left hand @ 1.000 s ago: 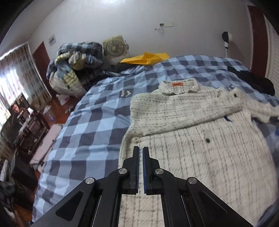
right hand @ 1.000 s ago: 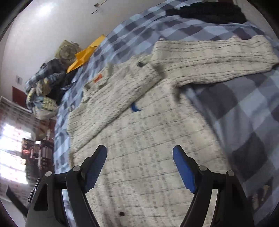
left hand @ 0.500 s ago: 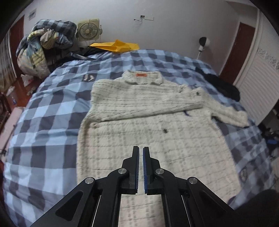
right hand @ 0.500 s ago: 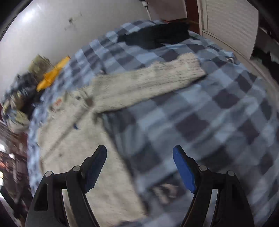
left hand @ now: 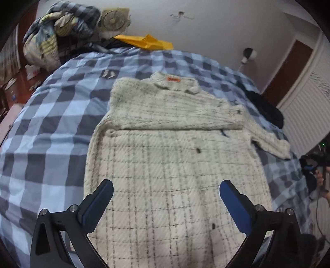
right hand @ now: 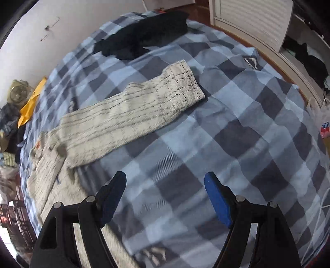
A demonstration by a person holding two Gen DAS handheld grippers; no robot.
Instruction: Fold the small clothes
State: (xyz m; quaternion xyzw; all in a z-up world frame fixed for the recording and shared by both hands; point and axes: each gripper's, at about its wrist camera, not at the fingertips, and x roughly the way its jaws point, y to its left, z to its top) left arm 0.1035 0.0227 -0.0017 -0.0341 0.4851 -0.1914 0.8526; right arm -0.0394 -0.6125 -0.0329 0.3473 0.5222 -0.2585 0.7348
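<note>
A cream checked cardigan (left hand: 171, 156) with dark buttons lies flat on the blue checked bedspread (left hand: 51, 127), collar and orange label at the far end. One sleeve is folded across its chest; the other sleeve (right hand: 132, 115) stretches out over the bedspread (right hand: 237, 134). My left gripper (left hand: 165, 195) hovers over the cardigan's lower body, its jaws opening wide with nothing held between them. My right gripper (right hand: 165, 191) is open above bare bedspread, below the outstretched sleeve and apart from it, and holds nothing.
A black garment (right hand: 142, 35) lies at the far corner of the bed. A pile of bedding (left hand: 55, 35), a fan (left hand: 113, 19) and a yellow cloth (left hand: 148, 42) sit beyond the head end. A louvred door (right hand: 253, 18) lines the right side.
My left gripper's jaws went from shut to wide open while it tipped down over the cardigan. My right gripper swept off the cardigan's body to the bedspread near the outstretched sleeve.
</note>
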